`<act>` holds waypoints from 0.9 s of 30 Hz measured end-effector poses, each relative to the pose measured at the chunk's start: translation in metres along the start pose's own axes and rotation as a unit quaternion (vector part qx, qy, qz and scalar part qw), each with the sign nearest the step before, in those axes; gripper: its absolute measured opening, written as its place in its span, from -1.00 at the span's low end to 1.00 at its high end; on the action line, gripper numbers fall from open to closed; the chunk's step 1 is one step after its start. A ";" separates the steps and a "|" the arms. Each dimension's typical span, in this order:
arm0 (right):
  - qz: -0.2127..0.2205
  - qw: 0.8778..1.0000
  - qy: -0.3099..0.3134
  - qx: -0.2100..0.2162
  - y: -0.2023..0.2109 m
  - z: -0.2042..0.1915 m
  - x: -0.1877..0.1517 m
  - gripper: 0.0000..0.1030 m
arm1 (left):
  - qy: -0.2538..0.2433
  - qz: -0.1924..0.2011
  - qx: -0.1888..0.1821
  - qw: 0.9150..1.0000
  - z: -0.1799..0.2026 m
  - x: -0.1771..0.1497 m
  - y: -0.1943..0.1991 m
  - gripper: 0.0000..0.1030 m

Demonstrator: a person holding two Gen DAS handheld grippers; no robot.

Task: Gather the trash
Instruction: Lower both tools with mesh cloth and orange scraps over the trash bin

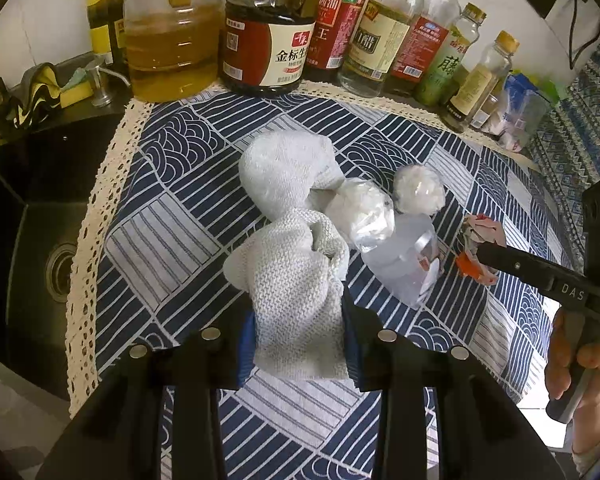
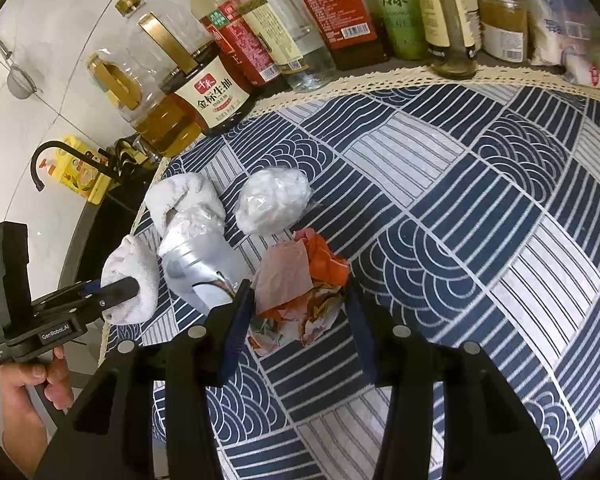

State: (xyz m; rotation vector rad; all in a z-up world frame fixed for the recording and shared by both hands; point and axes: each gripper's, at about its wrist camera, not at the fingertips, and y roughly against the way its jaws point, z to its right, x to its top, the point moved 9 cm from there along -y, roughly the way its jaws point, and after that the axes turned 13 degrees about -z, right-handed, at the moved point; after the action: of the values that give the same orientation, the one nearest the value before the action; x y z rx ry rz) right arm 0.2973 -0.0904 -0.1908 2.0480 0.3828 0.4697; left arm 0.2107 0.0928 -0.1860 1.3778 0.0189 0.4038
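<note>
A long white knitted cloth (image 1: 288, 272) lies on the blue-and-white patterned tablecloth (image 1: 172, 216), and my left gripper (image 1: 300, 344) is shut on its near end. The right wrist view shows that gripper (image 2: 134, 286) at the left, pinching the cloth (image 2: 132, 276). My right gripper (image 2: 300, 316) is shut on a crumpled orange and pink wrapper (image 2: 300, 280). The left wrist view has it (image 1: 474, 250) at the right, clamping the wrapper (image 1: 482, 230). Between them a clear plastic cup (image 1: 396, 268) (image 2: 200, 264) lies on its side. Beyond it sits a crumpled white plastic ball (image 1: 419, 190) (image 2: 274, 200).
Several oil, soy sauce and vinegar bottles (image 1: 268, 52) (image 2: 204, 92) line the back edge of the cloth. A dark sink (image 1: 40, 240) with a black faucet (image 2: 60, 152) lies to the left. A hand (image 1: 580, 360) grips the right tool's handle.
</note>
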 end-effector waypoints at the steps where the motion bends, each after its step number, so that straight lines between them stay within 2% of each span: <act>1: 0.001 1.000 -0.001 0.000 0.001 -0.001 -0.001 -0.08 | -0.001 0.002 -0.002 1.000 0.000 -0.003 0.003 -0.34; 13: 0.017 1.000 -0.009 -0.013 0.020 -0.019 -0.042 -0.08 | -0.022 0.017 -0.014 1.000 -0.002 -0.042 0.027 -0.34; 27: 0.015 1.000 0.000 -0.024 0.022 -0.066 -0.104 -0.08 | -0.058 0.020 -0.029 0.998 -0.004 -0.106 0.046 -0.34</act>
State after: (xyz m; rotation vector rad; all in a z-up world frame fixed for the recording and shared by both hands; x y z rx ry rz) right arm 0.1760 -0.0984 -0.1589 2.0091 0.3384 0.4925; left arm 0.0991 0.0722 -0.1662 1.3445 -0.1149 0.3558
